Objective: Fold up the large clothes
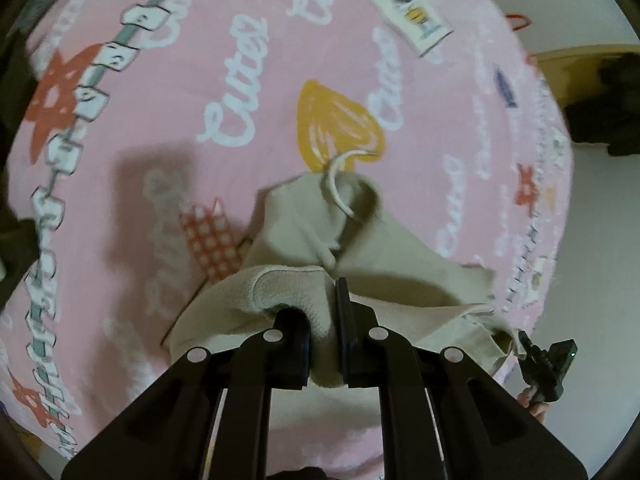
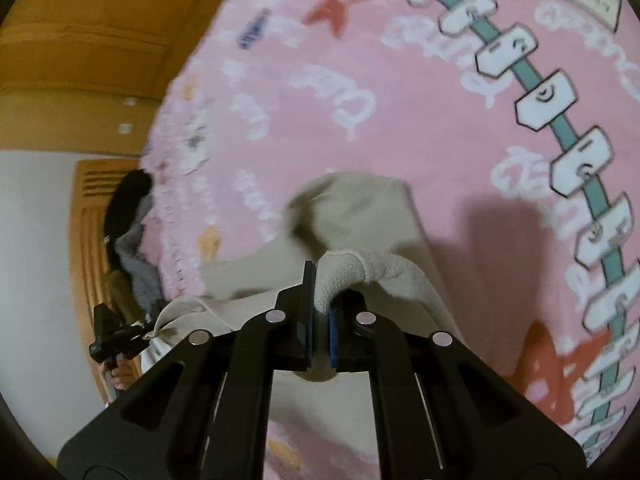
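In the lower centre of each view, a beige fleece garment [image 1: 372,248] hangs bunched over the pink printed blanket [image 1: 168,184]. The left gripper [image 1: 323,334] and right gripper [image 2: 320,314] each pinch a fold. A white drawstring [image 1: 336,184] loops up-centre; blanket spreads wide around it.

Setting: a home bedroom, as we read it. Ahead of both grippers we see a pink printed fleece bedspread [image 1: 248,80]; left of the right gripper, a panelled orange-brown wooden cabinet [image 2: 84,44] and heaped dark clothing [image 2: 130,208].
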